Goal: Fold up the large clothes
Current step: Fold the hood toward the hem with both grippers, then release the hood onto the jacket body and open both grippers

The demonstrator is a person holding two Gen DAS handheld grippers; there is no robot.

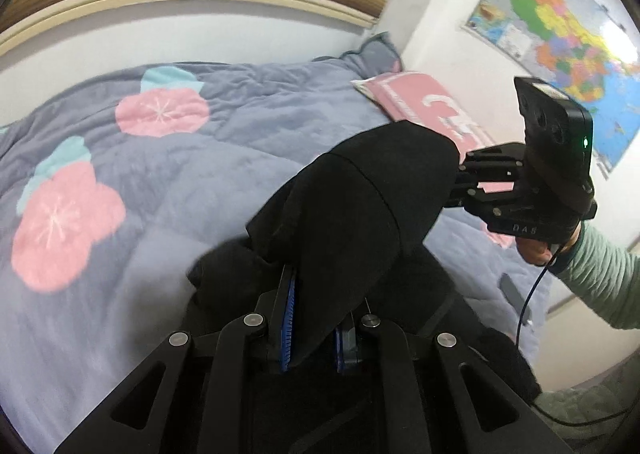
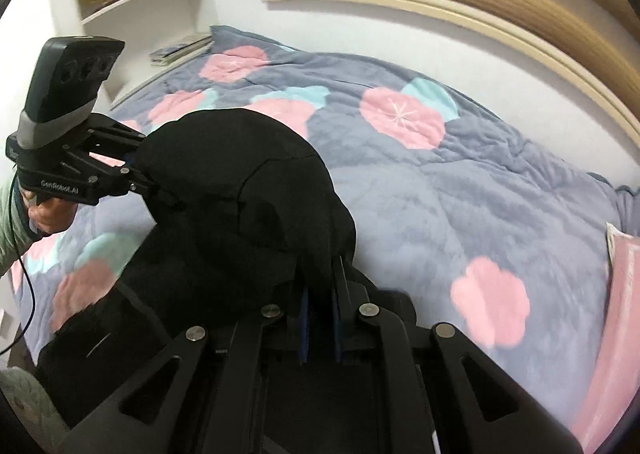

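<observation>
Coloured wall map (image 1: 560, 34), left view only

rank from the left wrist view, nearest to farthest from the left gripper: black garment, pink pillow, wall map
1. black garment: clamped in the left gripper, right at its fingers.
2. pink pillow: farther back on the bed, to the right.
3. wall map: farthest, on the wall at upper right.

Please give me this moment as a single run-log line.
left gripper: shut on black garment | right gripper: shut on black garment | garment: raised over quilt
</observation>
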